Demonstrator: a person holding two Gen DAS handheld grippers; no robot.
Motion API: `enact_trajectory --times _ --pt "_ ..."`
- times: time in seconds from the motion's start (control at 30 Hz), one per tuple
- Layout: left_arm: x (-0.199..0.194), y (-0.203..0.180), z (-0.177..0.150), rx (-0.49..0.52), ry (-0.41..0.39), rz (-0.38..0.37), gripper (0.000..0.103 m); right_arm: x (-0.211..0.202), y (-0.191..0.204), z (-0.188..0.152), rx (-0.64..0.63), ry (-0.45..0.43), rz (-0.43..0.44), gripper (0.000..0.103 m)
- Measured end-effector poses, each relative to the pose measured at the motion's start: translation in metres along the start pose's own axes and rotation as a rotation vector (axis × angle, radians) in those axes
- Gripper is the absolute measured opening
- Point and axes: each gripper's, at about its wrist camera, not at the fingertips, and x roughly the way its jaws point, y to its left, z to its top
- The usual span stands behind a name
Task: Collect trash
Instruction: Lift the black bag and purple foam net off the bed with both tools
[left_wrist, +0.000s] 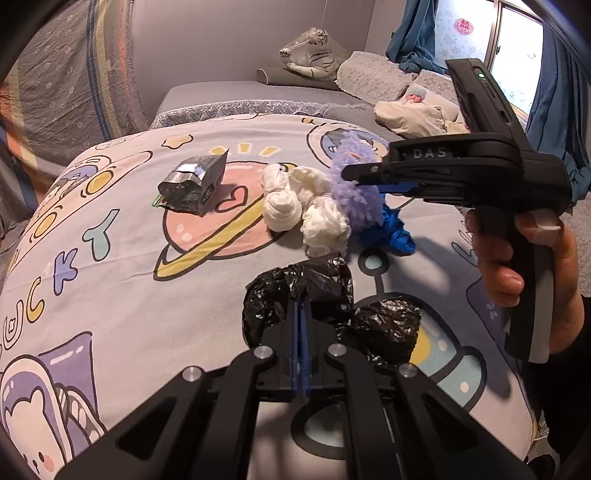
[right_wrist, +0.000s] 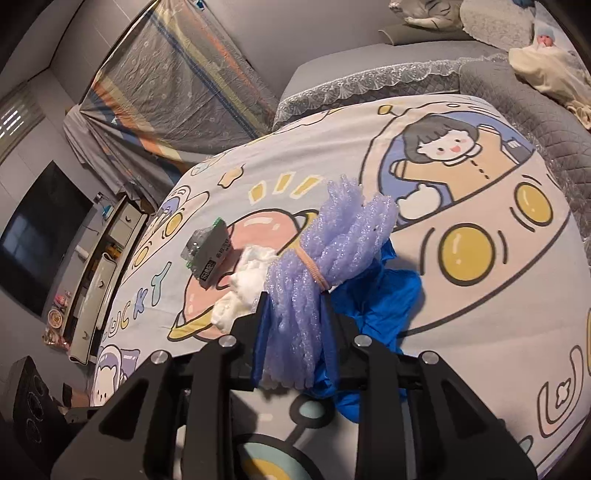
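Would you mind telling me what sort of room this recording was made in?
Most likely a home bedroom: a cartoon bedsheet covers a bed, with pillows and a plush tiger behind it and a blue curtain by the window.

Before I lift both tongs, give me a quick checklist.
1. Left tongs shut on black trash bag: ok.
2. Right tongs shut on purple foam bundle: ok.
3. Bag mouth open for a drop: cannot tell.
4. Blue plastic free of the bundle: cannot tell.
5. White tissues and foil wrapper collected: not ok, on the bedspread.
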Motion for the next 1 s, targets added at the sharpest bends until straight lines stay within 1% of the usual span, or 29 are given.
enact_trajectory --times 0.17,0.33,0.53,0.77,1.0 --pt "0.002 -0.002 0.0 0.006 0.001 0.008 0.001 -0.004 -0.01 -0.001 0.017 -0.008 -0.013 0.024" --pt "-0.002 -0.008 0.0 0.02 0.0 -0.006 0.001 -0.011 -0.015 -0.002 0.014 -0.028 -0.039 0.024" --pt "-0.009 -0.009 -0.002 0.012 -0.006 -0.014 0.001 -0.023 -0.025 -0.002 0.024 -0.058 -0.058 0.024" --pt "-0.021 -0.011 -0.005 0.006 -0.02 -0.021 0.001 -0.05 -0.029 -0.001 0.02 -0.123 -0.057 0.024" --pt "-0.037 -0.013 -0.004 0.007 -0.058 -0.016 0.001 -0.082 -0.03 0.001 0.021 -0.191 -0.049 0.023"
